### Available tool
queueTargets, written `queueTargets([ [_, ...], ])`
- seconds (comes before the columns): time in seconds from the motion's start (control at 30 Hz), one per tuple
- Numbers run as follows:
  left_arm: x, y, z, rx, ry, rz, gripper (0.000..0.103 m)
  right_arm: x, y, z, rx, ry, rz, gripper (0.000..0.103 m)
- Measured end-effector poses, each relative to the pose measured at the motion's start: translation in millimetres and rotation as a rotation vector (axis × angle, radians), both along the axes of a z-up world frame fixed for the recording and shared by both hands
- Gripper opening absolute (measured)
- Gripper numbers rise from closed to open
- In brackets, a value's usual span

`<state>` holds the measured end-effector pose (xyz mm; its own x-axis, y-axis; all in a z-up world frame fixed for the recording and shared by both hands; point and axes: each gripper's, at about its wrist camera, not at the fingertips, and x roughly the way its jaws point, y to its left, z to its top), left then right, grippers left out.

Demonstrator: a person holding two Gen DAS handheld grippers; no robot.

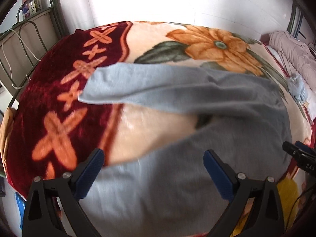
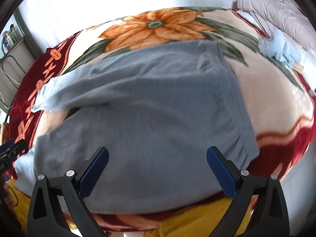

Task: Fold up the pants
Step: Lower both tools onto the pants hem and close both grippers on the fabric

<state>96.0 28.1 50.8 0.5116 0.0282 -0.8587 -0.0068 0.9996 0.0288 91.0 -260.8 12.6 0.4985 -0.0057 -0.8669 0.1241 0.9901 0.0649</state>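
Observation:
Grey pants (image 1: 227, 102) (image 2: 154, 102) lie spread on a floral blanket, waistband to the right, two legs running left with paler cuffs. The far leg ends at a light cuff (image 1: 102, 86); the near leg runs under my left gripper (image 1: 154, 154). That gripper hovers open over the near leg, nothing between its blue pads. My right gripper (image 2: 158, 152) hovers open above the seat and waist area, also holding nothing. The right gripper's tip (image 1: 296, 152) shows at the right edge of the left wrist view; the left gripper's tip (image 2: 13, 148) shows at the left edge of the right wrist view.
The bed carries a cream, red and orange flowered blanket (image 1: 213, 41) (image 2: 154, 25). A small pale blue garment (image 1: 296, 88) (image 2: 278, 47) and a pink quilt (image 1: 292, 49) (image 2: 280, 9) lie at the far right. A metal bed frame (image 1: 25, 39) stands left. Yellow cloth (image 2: 187, 217) is at the near edge.

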Motion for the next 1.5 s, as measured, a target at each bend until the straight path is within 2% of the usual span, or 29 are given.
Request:
queueTargets([
  [0.17, 41.7, 16.2, 2.5, -0.001, 0.006, 0.036, 0.103, 41.1, -11.7, 11.8, -0.028, -0.010, 0.013, 0.101],
  [0.37, 93.5, 38.2, -3.7, 0.003, 0.031, 0.087, 0.103, 93.1, -20.6, 10.6, -0.066, 0.003, 0.028, 0.101],
  [0.6, 151.3, 67.4, -22.8, 0.033, 0.072, 0.134, 0.103, 155.0, -31.0, -8.6, -0.117, 0.051, 0.071, 0.101],
  [0.87, 208.2, 109.3, -57.4, -0.004, 0.143, 0.189, 0.103, 209.6, -43.8, -38.2, -0.143, 0.145, 0.106, 0.101],
  [1.1, 232.5, 126.7, -83.5, -0.003, 0.185, 0.214, 0.102, 238.0, -56.3, -56.3, -0.091, 0.188, 0.086, 0.101],
  [1.2, 239.2, 128.6, -94.5, -0.018, 0.198, 0.214, 0.103, 246.5, -54.6, -61.9, -0.107, 0.199, 0.101, 0.103],
  [1.4, 240.4, 131.2, -99.9, -0.046, 0.173, 0.247, 0.103, 249.1, -54.2, -69.4, -0.125, 0.191, 0.163, 0.103],
  [1.5, 237.9, 128.0, -96.3, -0.047, 0.161, 0.234, 0.095, 248.1, -55.2, -68.4, -0.120, 0.201, 0.168, 0.101],
])
